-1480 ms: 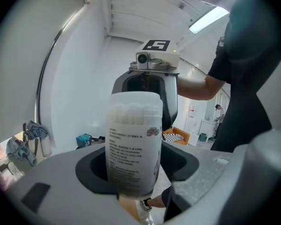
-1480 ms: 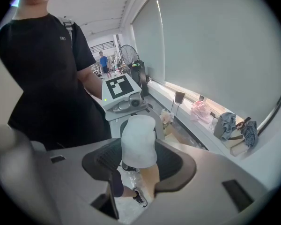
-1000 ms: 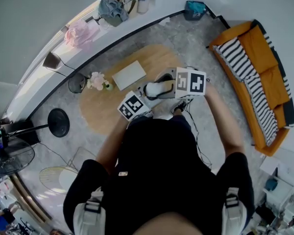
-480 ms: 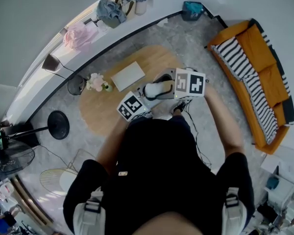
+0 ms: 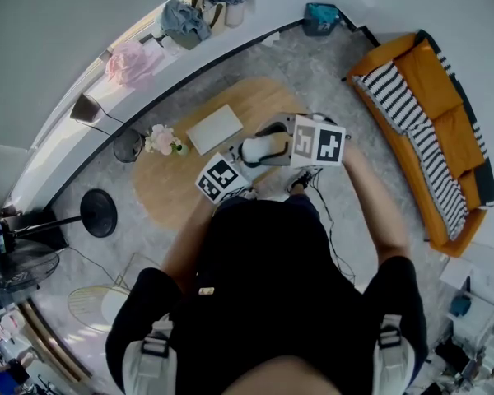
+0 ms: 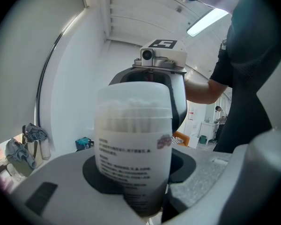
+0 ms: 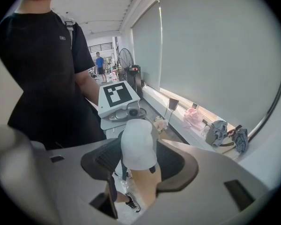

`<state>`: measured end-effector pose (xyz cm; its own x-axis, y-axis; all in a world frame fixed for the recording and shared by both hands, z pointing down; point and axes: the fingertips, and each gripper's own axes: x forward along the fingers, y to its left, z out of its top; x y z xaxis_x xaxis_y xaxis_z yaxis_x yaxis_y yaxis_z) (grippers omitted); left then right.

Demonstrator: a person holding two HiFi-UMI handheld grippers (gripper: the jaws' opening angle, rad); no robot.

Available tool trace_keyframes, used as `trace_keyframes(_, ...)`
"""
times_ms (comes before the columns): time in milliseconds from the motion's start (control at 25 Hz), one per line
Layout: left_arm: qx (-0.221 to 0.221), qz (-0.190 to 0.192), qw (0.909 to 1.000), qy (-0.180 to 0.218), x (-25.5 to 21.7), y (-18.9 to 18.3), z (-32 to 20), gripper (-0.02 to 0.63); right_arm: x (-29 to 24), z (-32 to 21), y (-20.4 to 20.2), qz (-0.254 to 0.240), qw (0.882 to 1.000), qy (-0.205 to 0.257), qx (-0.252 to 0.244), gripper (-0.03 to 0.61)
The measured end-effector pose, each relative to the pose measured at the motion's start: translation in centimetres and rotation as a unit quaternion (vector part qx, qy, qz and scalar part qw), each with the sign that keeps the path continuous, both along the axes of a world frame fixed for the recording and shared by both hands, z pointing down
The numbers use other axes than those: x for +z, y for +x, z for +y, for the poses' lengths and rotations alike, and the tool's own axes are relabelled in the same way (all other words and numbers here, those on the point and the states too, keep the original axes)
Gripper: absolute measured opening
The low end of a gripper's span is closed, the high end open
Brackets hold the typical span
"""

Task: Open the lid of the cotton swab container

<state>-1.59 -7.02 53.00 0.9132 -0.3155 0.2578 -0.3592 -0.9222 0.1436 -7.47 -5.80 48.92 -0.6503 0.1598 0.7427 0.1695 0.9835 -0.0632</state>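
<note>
Over the near right part of the oval wooden table (image 5: 169,192), held up in the air between my two claws, is the cotton swab container (image 6: 133,139). My left claw (image 6: 138,184) has it by the lower body. Its jaws have just been closing and they press on the sides of the tub, holding it upright. The printed label faces that claw's camera, and the swabs show as a pale band through the frosted wall near the top.

My right claw (image 7: 139,159) reaches in from the right, tilted downward. Its jaws have just been opening, and they stand wide on either side of the white lid (image 7: 138,142). The ribbed pads are just beside the lid, and I see no squeeze on it. As far as I can tell, the lid sits closed on the top of the container.

Farther off on the table lies a flat white box (image 5: 216,127), and to its left is a small vase of pale flowers (image 5: 160,137). Well off to the right stands an orange sofa (image 5: 443,81) with a striped cushion.
</note>
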Motion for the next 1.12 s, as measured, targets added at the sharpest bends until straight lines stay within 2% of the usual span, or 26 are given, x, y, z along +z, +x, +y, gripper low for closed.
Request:
trace_keyframes(440,0.004,-0.02,0.9998,0.002,0.6,0.0,0.6,0.192,-0.2,0.8,-0.5,0.012,0.999,0.025,-0.02,0.209)
trace_keyframes(640,0.011,-0.031,0.9995,0.005,0.9,0.1,0.9,0.192,0.2,1.3,-0.3,0.024,0.999,0.02,-0.027,0.196)
trace_keyframes(1120,0.014,-0.02,0.9997,0.0,0.8,0.4,1.0,0.19,0.3,1.3,-0.1,0.045,0.999,-0.003,-0.027,0.195)
